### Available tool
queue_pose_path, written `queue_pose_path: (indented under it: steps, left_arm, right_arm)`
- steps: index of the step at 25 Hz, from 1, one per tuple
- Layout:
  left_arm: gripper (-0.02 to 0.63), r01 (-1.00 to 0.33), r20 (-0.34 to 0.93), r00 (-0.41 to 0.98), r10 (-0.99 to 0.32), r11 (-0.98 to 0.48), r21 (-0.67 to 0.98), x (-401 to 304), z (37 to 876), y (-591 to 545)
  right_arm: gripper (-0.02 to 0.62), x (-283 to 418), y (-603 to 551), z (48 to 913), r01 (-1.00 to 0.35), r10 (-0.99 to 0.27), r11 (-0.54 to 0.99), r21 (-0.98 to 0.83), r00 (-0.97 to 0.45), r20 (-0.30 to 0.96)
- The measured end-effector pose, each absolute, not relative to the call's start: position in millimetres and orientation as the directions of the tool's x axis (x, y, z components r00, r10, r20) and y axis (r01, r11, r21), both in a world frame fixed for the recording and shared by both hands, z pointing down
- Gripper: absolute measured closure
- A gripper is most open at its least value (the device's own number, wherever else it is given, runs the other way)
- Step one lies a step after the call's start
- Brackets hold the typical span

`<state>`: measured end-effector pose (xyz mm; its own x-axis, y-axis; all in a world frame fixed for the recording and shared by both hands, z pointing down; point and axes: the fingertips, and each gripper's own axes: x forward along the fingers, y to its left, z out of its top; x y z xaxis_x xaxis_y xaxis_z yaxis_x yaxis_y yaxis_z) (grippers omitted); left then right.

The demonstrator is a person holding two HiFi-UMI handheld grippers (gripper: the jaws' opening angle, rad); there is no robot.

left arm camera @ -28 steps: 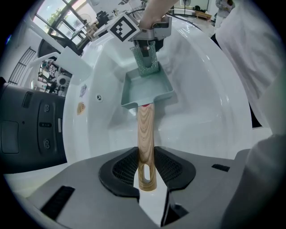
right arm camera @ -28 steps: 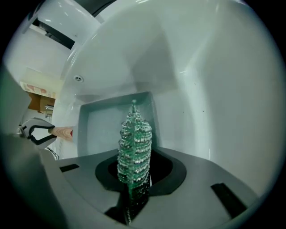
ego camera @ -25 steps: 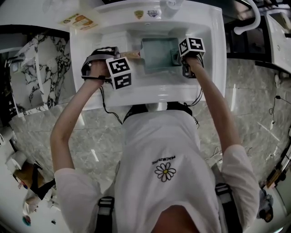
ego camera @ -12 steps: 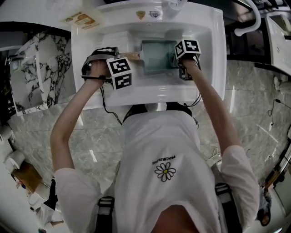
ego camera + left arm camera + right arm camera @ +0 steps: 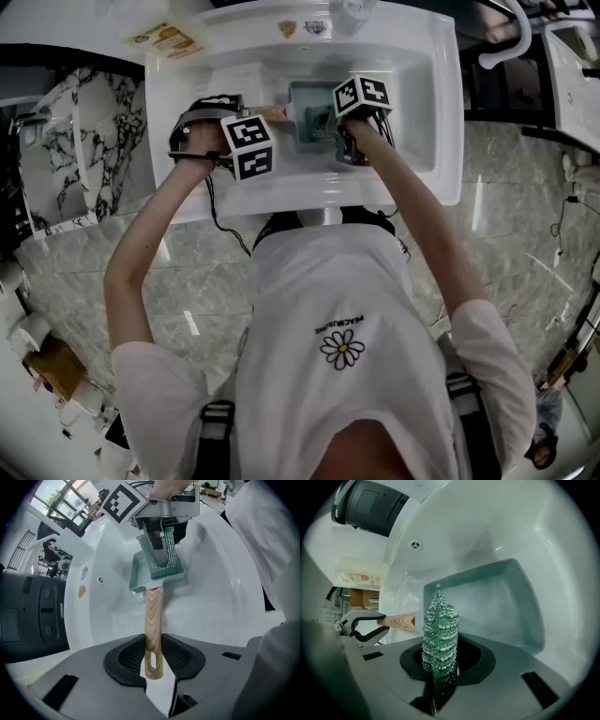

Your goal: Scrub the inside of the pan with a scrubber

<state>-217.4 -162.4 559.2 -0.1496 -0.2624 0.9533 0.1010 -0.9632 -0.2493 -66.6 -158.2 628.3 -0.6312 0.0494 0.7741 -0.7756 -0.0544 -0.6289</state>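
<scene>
A teal square pan (image 5: 307,105) lies in the white sink (image 5: 417,112), its wooden handle (image 5: 153,616) pointing left. My left gripper (image 5: 153,660) is shut on the end of that handle and holds the pan steady. My right gripper (image 5: 440,660) is shut on a green mesh scrubber (image 5: 439,627), which stands upright between its jaws. In the left gripper view the scrubber (image 5: 161,559) presses down inside the pan (image 5: 139,576), near the handle side. In the head view the right gripper (image 5: 342,131) hides much of the pan's floor.
The sink's curved walls surround the pan on all sides. An overflow hole (image 5: 415,544) sits in the far wall and a tap (image 5: 345,7) stands at the back rim. A printed leaflet (image 5: 167,41) lies on the counter to the left.
My right gripper has slid left with the scrubber, from the pan's right side to its handle side. The left gripper and the pan have stayed put.
</scene>
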Motion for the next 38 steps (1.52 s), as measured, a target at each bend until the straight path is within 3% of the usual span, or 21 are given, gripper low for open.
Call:
queue_pose_path:
  steps: [11, 19, 27, 38]
  left_arm:
    - [0.483, 0.111, 0.952, -0.161, -0.26, -0.963, -0.245, -216, 562, -163]
    - [0.483, 0.117, 0.947, -0.159, -0.279, -0.958, -0.263, -214, 567, -172]
    - [0.482, 0.164, 0.917, -0.174, -0.357, -0.929, -0.331, -204, 578, -186]
    - [0.468, 0.121, 0.914, -0.167, -0.369, -0.928, -0.352, -201, 586, -209]
  right_arm:
    - [0.532, -95, -155, 617, -0.754, 0.06, -0.027, -0.656, -0.656, 0.752]
    - [0.531, -66, -172, 601, -0.776, -0.092, 0.036, -0.63, -0.63, 0.771]
    - [0.531, -43, -164, 606, -0.805, -0.122, 0.051, -0.592, -0.593, 0.796]
    - [0.531, -29, -169, 603, -0.8, -0.168, 0.02, -0.599, -0.593, 0.787]
